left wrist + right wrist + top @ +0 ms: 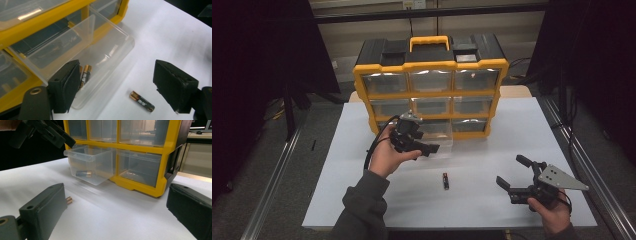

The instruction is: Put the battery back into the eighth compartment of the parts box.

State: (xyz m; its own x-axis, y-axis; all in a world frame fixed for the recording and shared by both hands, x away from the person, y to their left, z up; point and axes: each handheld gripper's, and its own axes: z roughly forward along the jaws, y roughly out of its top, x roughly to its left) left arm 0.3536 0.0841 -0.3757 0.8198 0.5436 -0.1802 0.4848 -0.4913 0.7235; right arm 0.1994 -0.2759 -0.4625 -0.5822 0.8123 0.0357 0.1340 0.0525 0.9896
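Both the left gripper [424,145] and right gripper [512,174] gape empty; a battery [445,181] lies between them, near the pulled-out drawer [100,50]

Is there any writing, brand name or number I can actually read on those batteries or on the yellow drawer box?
None can be read.
Battery on the table: a pale mark on its black wrap, too blurred to read.
Batteries in the open clear drawer: label print too small to read.
Yellow drawer cabinet: no legible lettering on frame, handle or drawers.
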